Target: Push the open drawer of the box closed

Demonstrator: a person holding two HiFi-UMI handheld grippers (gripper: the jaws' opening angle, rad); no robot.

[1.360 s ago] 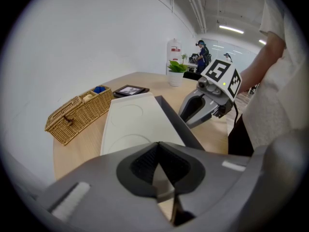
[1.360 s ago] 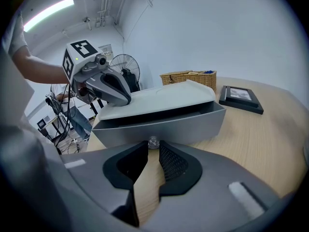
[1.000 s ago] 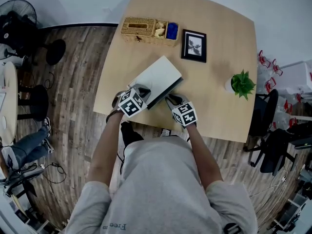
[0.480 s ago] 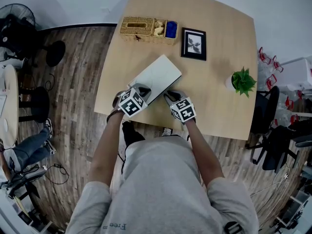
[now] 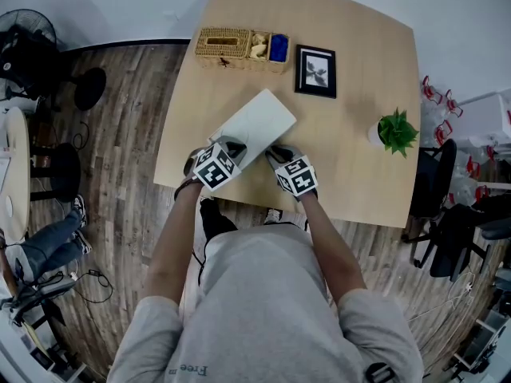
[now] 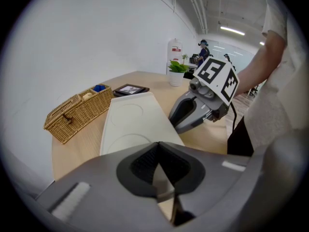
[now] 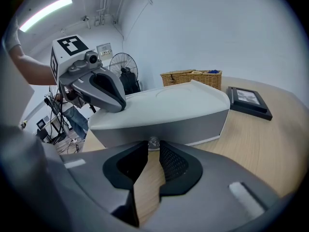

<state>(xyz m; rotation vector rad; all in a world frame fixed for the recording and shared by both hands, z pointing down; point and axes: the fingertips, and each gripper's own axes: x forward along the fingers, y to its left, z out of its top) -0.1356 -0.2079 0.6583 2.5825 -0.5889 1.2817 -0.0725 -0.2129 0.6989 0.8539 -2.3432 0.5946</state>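
A white box (image 5: pixel 254 122) lies at an angle on the wooden table (image 5: pixel 359 182). Its grey drawer front (image 7: pixel 193 124) sits flush with the box body. The small round knob (image 7: pixel 153 142) on that front is pinched between the tips of my right gripper (image 7: pixel 153 146), which presses against the drawer. In the head view my right gripper (image 5: pixel 278 154) is at the box's near right side. My left gripper (image 5: pixel 231 146) is shut and empty, resting at the box's near corner over the white lid (image 6: pixel 130 124).
A wicker basket (image 5: pixel 243 48) and a black picture frame (image 5: pixel 316 71) stand at the table's far side. A small potted plant (image 5: pixel 395 134) is at the right. The table's near edge (image 5: pixel 239 202) runs just under both grippers.
The drawer has slid into the box; the dark open gap at its right side is gone. My right gripper moved forward and left with it. The left gripper stayed put.
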